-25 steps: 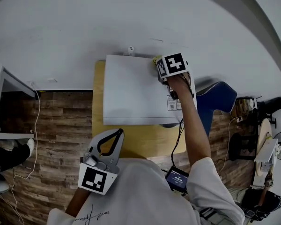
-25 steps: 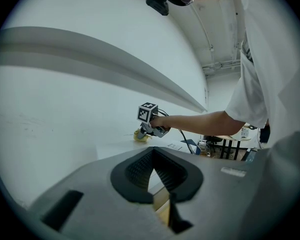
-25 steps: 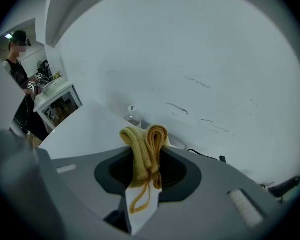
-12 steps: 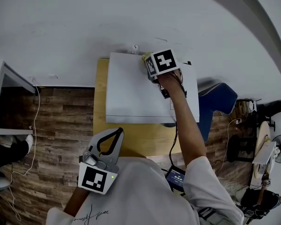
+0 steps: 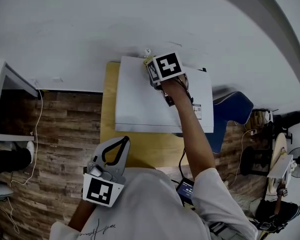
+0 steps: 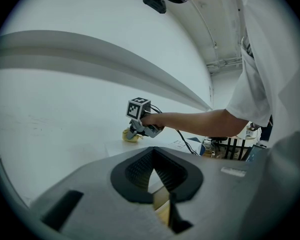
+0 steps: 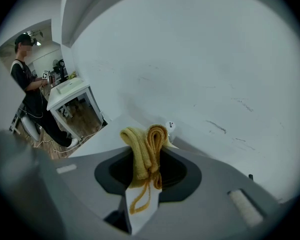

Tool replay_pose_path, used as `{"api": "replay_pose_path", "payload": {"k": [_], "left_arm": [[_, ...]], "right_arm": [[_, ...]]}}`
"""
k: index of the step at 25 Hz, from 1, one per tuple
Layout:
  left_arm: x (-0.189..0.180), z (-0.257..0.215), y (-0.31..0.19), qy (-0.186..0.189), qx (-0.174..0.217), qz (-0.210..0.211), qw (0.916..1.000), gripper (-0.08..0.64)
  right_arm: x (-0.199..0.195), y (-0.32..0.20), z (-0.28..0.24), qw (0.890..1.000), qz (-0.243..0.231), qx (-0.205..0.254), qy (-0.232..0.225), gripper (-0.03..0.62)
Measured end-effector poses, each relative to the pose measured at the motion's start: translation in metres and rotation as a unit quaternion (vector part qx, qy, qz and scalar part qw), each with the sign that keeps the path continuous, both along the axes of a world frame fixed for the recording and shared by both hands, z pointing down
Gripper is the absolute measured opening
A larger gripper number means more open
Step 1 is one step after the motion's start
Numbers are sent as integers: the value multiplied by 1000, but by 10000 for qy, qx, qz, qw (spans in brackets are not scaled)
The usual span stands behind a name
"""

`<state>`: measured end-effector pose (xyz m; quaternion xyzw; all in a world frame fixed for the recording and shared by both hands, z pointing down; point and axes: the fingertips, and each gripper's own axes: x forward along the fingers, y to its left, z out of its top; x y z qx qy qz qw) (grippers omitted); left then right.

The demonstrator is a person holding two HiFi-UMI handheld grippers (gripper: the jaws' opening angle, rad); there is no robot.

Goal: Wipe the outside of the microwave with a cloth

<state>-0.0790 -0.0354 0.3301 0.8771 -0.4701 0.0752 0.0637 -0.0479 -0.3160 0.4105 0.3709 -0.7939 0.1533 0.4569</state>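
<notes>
The white microwave stands on a wooden table against the wall, seen from above. My right gripper is at the back edge of its top, shut on a folded yellow cloth that presses on the surface. In the right gripper view the cloth bulges out between the jaws over the microwave top. My left gripper hangs low by the person's body, in front of the table, shut with nothing in it. From the left gripper view, the right gripper and cloth show far off.
A white wall rises right behind the microwave. A blue chair stands right of the table, and a white desk at the left. Cables lie on the wooden floor. Another person stands by a white table.
My right gripper has slid the cloth leftwards along the back of the microwave top. The left gripper has stayed where it was.
</notes>
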Motion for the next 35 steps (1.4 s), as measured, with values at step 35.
{"api": "replay_pose_path", "payload": {"k": [35], "left_arm": [[42,-7,-1,27,6,-72,10000,-9]], "right_arm": [[-20,71,-65,9676,-921,-887,-2177,121]]}}
